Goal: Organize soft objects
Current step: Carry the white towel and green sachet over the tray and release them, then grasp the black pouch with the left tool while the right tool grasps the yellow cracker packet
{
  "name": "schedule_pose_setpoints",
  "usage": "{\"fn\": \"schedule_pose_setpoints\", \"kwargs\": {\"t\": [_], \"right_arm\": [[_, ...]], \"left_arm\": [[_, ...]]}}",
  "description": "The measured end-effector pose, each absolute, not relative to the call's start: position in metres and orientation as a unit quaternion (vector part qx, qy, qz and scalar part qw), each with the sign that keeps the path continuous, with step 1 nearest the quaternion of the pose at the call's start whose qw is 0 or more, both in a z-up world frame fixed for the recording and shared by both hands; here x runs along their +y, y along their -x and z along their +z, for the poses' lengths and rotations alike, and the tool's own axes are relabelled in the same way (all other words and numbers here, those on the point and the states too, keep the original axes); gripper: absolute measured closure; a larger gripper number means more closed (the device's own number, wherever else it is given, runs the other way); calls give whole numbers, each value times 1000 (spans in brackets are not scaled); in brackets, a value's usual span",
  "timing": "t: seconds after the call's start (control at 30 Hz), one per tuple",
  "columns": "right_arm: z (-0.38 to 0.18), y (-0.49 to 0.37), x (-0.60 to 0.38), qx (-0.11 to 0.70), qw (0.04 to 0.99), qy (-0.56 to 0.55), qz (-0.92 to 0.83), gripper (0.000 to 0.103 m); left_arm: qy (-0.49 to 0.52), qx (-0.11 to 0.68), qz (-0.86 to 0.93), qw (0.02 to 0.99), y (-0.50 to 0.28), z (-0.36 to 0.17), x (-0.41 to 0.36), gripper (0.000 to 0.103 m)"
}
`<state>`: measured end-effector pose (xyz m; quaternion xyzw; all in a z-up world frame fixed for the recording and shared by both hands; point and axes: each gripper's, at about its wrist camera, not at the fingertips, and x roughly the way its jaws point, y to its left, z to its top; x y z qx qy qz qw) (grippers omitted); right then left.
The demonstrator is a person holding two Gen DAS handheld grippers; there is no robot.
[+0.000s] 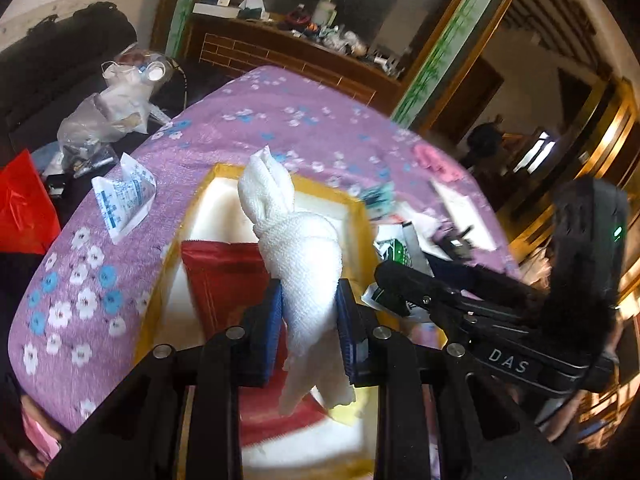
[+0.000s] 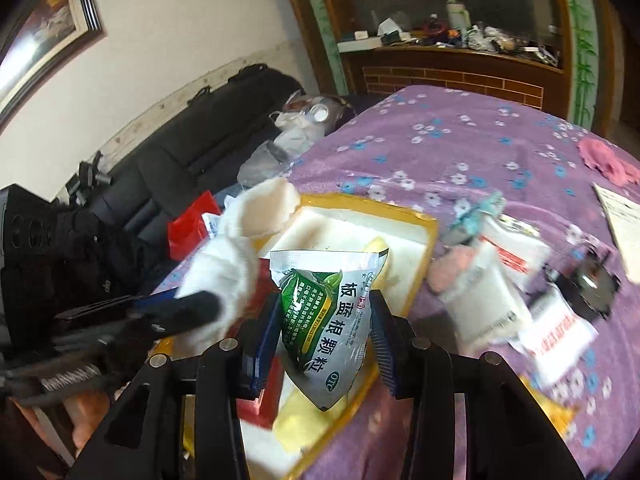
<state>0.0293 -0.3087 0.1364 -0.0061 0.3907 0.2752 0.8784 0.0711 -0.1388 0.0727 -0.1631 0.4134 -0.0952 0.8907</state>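
Big purple flowered cloth (image 1: 248, 120) spread across the table, and sitting on it the yellow-rimmed foam tray (image 2: 420, 224), white inside, already carrying a red packet (image 1: 224, 276) and something pale yellow (image 2: 304, 420). Both grippers are loaded and both hang right over that tray. Left gripper (image 1: 310, 320) is clamped on a knotted white towel (image 1: 296, 240), its long axis running straight out ahead of the blue pads (image 1: 272, 320), knot forward, loose tail drooping down behind them. Right gripper (image 2: 324, 332) has its fingers pinched on a green-and-silver sachet (image 2: 324, 320), held roughly upright, top edge pointing away over the tray's white floor. From the right wrist the towel shows up just left of the sachet, so the two loads sit close side by side. More small packets (image 2: 480, 296) lie on the cloth to the right of the tray. Looks to me like the drop is straight down for either hand, with the right one nearer the open foam
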Motion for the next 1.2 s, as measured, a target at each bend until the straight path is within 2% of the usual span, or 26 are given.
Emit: {"fn": "schedule_pose_setpoints", "kwargs": {"t": [0.37, 0.47, 0.5, 0.53, 0.57, 0.63, 0.7, 0.83, 1.2], "right_arm": [[105, -92, -272, 438, 865, 12, 243, 60], [99, -97, -269, 449, 862, 8, 237, 56], [98, -99, -270, 451, 861, 7, 236, 54], [98, -100, -269, 453, 860, 7, 235, 47], [98, -100, -270, 453, 860, 6, 234, 43], [101, -98, -275, 451, 859, -12, 243, 38], [107, -92, -283, 439, 866, -20, 240, 33], [115, -69, -307, 416, 872, -49, 255, 12], [112, 31, -399, 381, 884, -68, 261, 11]], "left_arm": [[176, 463, -64, 866, -102, 29, -126, 78], [188, 463, -71, 863, -101, 28, -123, 70], [193, 462, -74, 862, -100, 28, -122, 62], [196, 462, -76, 862, -99, 29, -121, 55], [198, 460, -78, 862, -98, 29, -121, 51], [202, 452, -72, 866, -90, 33, -122, 44], [202, 446, -72, 869, -82, 36, -126, 43], [196, 435, -82, 875, -60, 43, -141, 43], [139, 414, -85, 895, 2, 76, -209, 44]]}}
